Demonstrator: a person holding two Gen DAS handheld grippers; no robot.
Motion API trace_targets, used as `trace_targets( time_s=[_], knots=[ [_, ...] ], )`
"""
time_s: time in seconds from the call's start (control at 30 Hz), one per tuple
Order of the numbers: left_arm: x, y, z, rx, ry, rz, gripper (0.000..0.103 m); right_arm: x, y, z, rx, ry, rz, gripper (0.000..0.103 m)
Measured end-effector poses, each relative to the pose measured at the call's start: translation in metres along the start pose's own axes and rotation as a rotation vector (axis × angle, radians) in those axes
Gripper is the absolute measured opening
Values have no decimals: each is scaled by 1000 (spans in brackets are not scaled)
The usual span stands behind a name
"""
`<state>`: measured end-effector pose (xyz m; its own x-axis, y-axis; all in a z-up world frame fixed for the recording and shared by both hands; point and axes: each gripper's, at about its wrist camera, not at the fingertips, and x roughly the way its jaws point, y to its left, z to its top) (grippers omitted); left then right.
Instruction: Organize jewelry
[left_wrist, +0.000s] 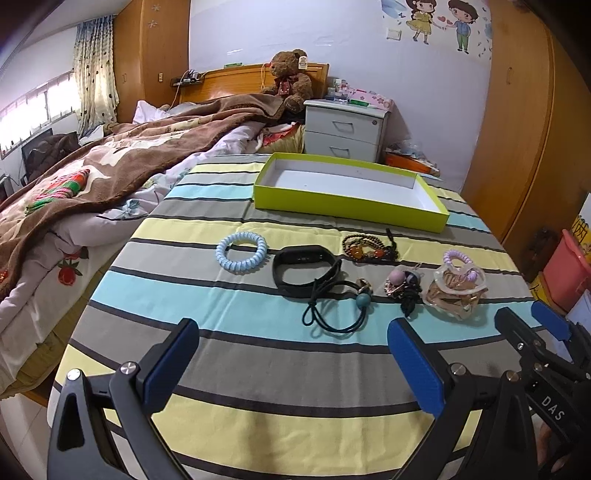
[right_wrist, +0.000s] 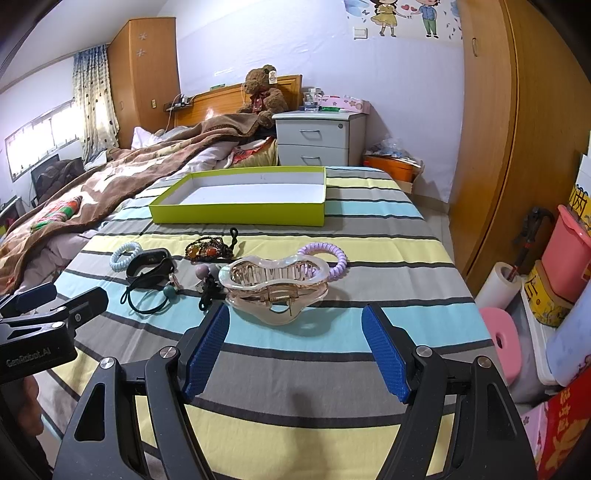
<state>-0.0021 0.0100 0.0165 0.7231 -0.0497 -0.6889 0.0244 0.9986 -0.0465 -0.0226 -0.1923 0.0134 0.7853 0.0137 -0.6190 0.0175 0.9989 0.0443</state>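
An empty lime-green box (left_wrist: 347, 208) (right_wrist: 236, 214) sits at the far side of the striped cloth. In front of it lie a light-blue coil hair tie (left_wrist: 241, 252) (right_wrist: 125, 254), a black wristband (left_wrist: 304, 269) (right_wrist: 149, 264), a dark bead bracelet (left_wrist: 369, 248) (right_wrist: 210, 248), a black elastic with a teal bead (left_wrist: 334, 308) (right_wrist: 151, 299), a pink-bead ornament (left_wrist: 402, 286), a clear hair claw (left_wrist: 458, 291) (right_wrist: 275, 286) and a purple coil tie (right_wrist: 330, 258). My left gripper (left_wrist: 291, 363) is open near the elastic. My right gripper (right_wrist: 297, 349) is open just before the claw.
A bed with a brown blanket (left_wrist: 92, 173) lies to the left. A white nightstand (left_wrist: 345, 129) and a teddy bear (left_wrist: 290, 79) are behind. A wooden wardrobe (right_wrist: 517, 140), pink stool (right_wrist: 504, 341) and storage boxes (right_wrist: 565, 251) stand to the right.
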Motion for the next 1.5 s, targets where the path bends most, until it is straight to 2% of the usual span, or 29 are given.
trace_targets(
  time_s=[0.73,1.13,1.3,1.4,1.5],
  knots=[
    [-1,3,-3,1,3,-3,103,-3,3,-1,-9,-3,10,74],
    [3,5,1,8,12,0,103,2,-4,6,-31,6,57,74],
    [7,9,5,21,19,-19,103,6,-9,19,-66,14,138,74],
    [11,10,10,40,32,-29,103,13,-7,29,-129,32,183,74],
    [15,12,14,51,43,-47,103,21,1,34,-245,58,249,74]
  ],
)
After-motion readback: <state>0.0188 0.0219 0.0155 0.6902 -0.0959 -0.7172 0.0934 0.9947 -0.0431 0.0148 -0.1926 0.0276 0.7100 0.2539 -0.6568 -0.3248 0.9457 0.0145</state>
